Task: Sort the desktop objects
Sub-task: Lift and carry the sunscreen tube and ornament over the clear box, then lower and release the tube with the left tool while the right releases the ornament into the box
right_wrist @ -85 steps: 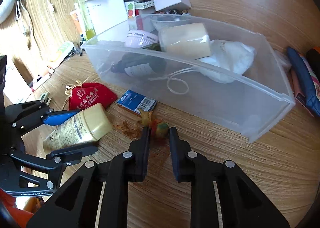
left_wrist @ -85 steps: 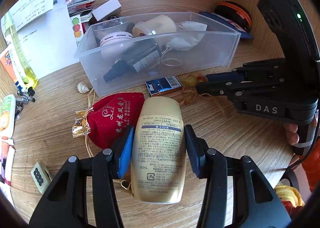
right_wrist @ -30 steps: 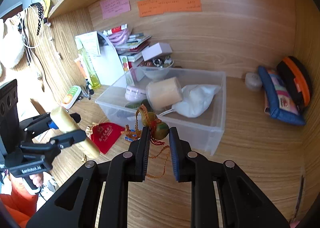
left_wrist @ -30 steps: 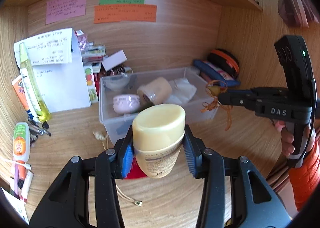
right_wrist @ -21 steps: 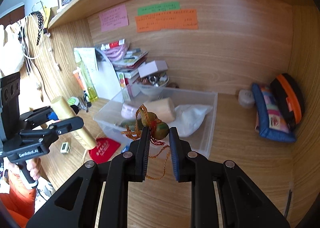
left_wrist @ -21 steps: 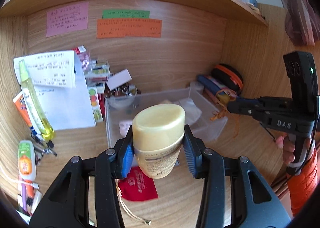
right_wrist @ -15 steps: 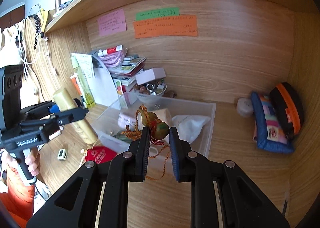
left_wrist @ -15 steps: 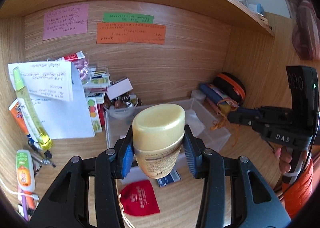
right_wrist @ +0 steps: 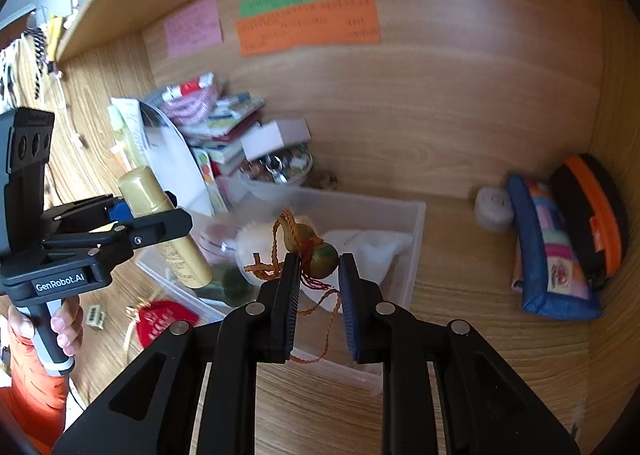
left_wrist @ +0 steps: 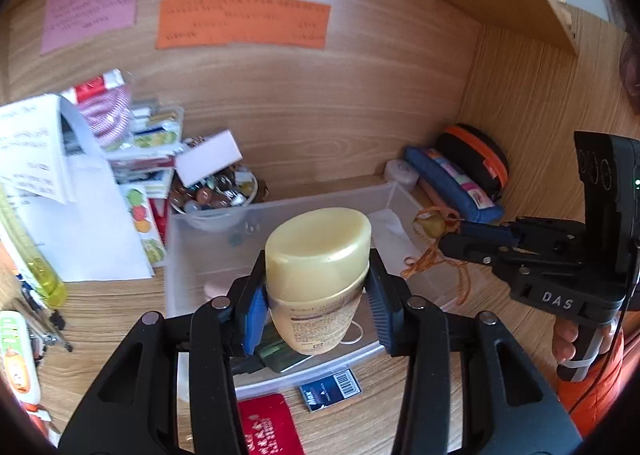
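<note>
Left hand-held gripper (left_wrist: 316, 305) clamps gold plastic lotion bottle (left_wrist: 316, 275), long axis upright, above clear plastic bin (left_wrist: 280, 375) at counter rear. Right hand-held gripper (right_wrist: 316, 275) pinches green-brown gourd charm with orange cord (right_wrist: 316, 251), hanging over bin's right half.

The wooden desk (right_wrist: 460, 255) bears a clear bin (right_wrist: 414, 223), red pouch (right_wrist: 164, 321) and blue pouch (right_wrist: 548, 255).

Bench (left_wrist: 100, 319) and back wall (left_wrist: 360, 103): wood-grain surface, matt. Bin (left_wrist: 192, 251): clear, smooth plastic. Bottle (left_wrist: 316, 275): glossy gold plastic, printed label. Tongs (left_wrist: 316, 311): matt black plastic, ribbed blue pads. Pouch (left_wrist: 268, 427): red cloth. Notes (left_wrist: 240, 21): matt paper. Charm (right_wrist: 316, 251): braided orange cord, polished beads.
</note>
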### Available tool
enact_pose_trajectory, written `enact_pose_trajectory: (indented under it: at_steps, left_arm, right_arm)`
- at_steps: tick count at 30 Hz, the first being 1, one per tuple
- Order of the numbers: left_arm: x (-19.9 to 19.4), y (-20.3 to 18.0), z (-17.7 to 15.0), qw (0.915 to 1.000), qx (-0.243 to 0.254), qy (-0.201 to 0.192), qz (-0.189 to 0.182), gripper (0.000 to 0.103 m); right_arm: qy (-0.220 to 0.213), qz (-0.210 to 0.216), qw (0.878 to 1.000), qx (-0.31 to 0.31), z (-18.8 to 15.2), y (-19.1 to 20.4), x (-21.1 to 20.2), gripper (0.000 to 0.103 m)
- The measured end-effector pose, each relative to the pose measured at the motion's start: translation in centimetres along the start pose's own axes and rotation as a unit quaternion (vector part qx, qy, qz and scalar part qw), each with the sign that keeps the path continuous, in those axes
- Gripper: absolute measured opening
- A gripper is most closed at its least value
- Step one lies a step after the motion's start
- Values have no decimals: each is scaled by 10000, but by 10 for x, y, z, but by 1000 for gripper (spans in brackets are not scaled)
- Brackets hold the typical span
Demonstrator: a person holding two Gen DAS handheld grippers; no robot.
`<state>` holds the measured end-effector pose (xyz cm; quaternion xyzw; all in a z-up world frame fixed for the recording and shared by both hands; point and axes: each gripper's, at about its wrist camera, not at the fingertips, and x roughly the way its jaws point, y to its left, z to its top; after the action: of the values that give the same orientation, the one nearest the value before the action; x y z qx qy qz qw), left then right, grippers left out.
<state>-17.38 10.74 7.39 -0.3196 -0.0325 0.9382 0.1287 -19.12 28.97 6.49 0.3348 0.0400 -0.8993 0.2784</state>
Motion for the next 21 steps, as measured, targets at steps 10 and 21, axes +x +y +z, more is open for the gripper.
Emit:
enact_pose_trajectory:
  at_steps: [10, 21]
  left_arm:
    - [26, -9, 2, 9996, 118, 214, -122, 31]
    - [41, -4, -2, 9991, -38, 425, 3, 31]
  right_arm:
    - [259, -134, 9996, -26, -11, -10, 32, 18]
    - [461, -244, 9979, -376, -18, 0, 52, 21]
